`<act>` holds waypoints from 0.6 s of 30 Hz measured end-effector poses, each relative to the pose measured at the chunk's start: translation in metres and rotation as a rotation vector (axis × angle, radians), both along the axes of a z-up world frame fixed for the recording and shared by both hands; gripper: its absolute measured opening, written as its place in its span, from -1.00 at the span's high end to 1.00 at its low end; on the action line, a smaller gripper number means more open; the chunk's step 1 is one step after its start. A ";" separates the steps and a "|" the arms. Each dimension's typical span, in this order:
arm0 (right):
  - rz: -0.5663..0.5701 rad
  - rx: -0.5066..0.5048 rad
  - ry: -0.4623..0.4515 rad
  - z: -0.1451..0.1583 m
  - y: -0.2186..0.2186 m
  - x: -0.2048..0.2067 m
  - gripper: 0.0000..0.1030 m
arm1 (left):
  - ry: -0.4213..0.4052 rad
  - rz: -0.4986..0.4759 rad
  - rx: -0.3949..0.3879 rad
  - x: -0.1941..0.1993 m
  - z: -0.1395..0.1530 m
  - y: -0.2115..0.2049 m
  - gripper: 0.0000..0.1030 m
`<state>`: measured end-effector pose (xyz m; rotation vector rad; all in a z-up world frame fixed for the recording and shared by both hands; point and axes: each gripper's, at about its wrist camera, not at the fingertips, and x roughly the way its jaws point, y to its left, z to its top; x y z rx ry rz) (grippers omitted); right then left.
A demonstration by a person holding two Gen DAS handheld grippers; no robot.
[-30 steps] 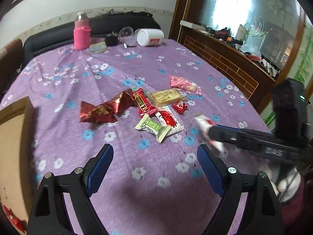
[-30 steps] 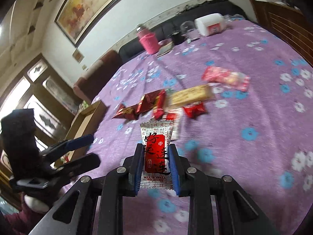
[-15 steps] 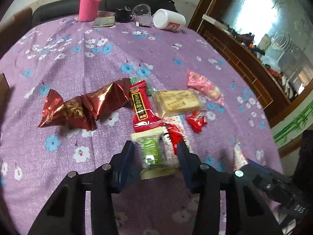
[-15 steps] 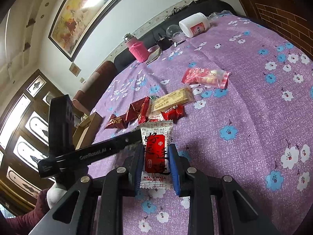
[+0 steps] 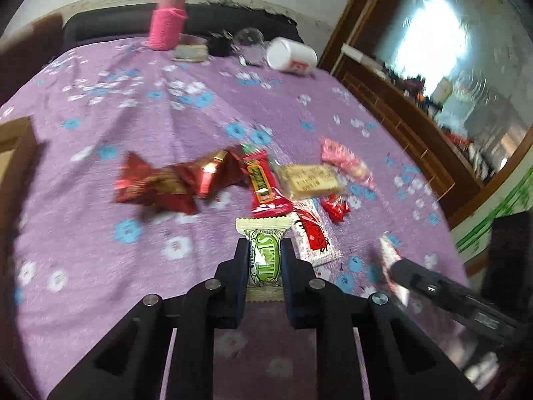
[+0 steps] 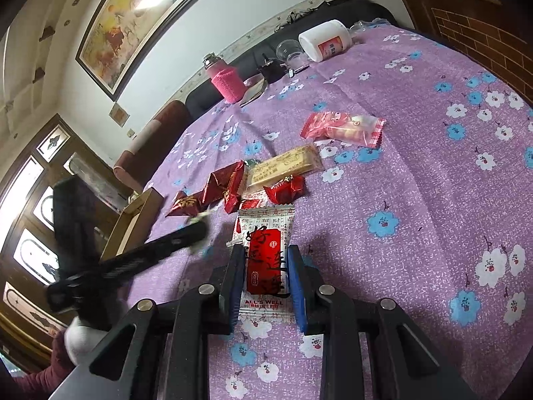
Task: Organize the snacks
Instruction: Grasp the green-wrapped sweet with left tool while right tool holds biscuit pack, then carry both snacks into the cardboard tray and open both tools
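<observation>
On the purple flowered tablecloth point(image 5: 100, 233) lies a pile of snacks: dark red foil packets point(image 5: 160, 186), a red bar point(image 5: 261, 183), a beige biscuit pack point(image 5: 311, 180), a pink packet point(image 5: 343, 160) and a small red candy point(image 5: 336, 208). My left gripper point(image 5: 264, 245) is shut on a green and cream snack packet point(image 5: 265, 263) at the pile's near edge. My right gripper point(image 6: 266, 250) is shut on a red and white packet point(image 6: 266, 270), just above the cloth to the right of the pile. A similar red and white packet point(image 5: 313, 236) stays on the cloth.
A cardboard box point(image 6: 133, 220) stands at the table's left edge. At the far side are a pink bottle point(image 5: 166, 23), a glass cup point(image 5: 250, 38) and a white jar point(image 5: 291, 55) on its side. A wooden cabinet point(image 5: 416, 133) runs along the right. A person's sleeve point(image 6: 33, 376) shows low left.
My left gripper went forward to the pile and closed on the green packet that lay at its near edge. The right gripper kept its hold on the red and white packet.
</observation>
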<state>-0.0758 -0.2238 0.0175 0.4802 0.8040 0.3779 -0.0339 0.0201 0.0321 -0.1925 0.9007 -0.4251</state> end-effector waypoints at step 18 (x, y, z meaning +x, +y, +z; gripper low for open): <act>0.390 -0.055 -0.081 0.080 0.206 0.007 0.46 | -0.069 0.433 0.077 -0.057 0.048 0.266 0.66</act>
